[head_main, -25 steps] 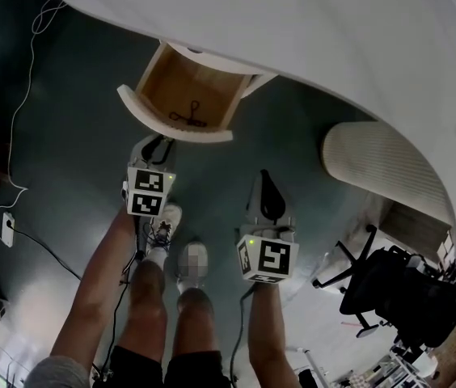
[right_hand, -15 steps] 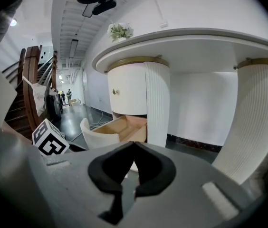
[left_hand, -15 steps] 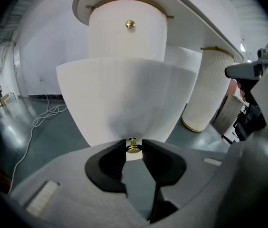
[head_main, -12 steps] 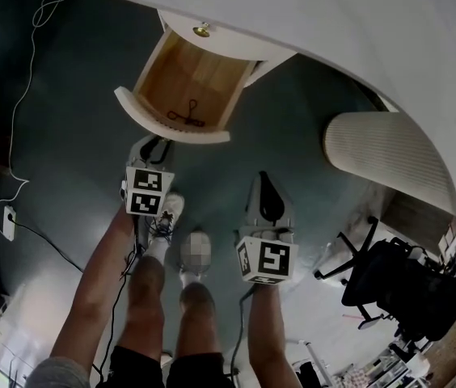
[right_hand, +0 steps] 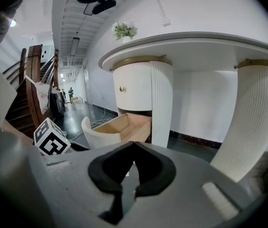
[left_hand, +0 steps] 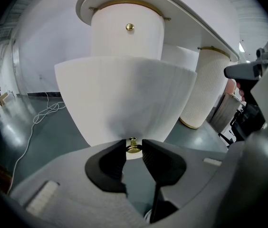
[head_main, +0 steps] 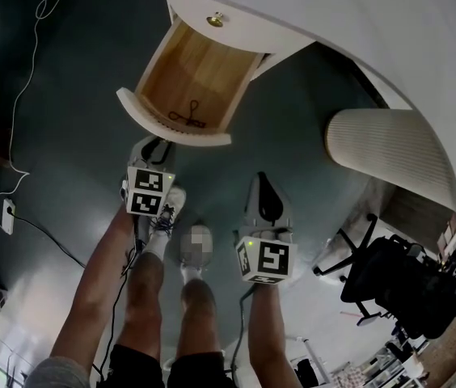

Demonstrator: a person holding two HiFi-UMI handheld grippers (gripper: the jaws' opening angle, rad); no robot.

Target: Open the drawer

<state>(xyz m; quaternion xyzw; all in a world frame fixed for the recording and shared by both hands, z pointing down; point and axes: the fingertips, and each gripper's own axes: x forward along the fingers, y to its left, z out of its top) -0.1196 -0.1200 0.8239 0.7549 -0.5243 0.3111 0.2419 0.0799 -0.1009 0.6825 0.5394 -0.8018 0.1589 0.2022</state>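
Note:
A drawer [head_main: 194, 78] with a curved white front and bare wood inside stands pulled out of the white table's pedestal. A small black item [head_main: 189, 116] lies on its bottom. My left gripper [head_main: 156, 146] is at the drawer front, shut on the little brass knob [left_hand: 133, 147] at the front's lower edge; the drawer front [left_hand: 124, 96] fills the left gripper view. Above it a closed drawer carries its own brass knob [left_hand: 130, 27]. My right gripper [head_main: 267, 198] hangs apart to the right, over the floor, shut with nothing in it [right_hand: 134, 148]. In its view the open drawer [right_hand: 119, 126] shows side-on.
A ribbed white pedestal [head_main: 382, 156] stands to the right, a black office chair [head_main: 398, 285] beyond it. A white cable [head_main: 18, 128] runs over the dark floor to a socket [head_main: 6, 215] at left. The person's legs and shoes are below the grippers.
The drawer has come further out of the pedestal with the left gripper on its knob. The closed drawer above it has come into the head view. The right gripper drifted back alongside.

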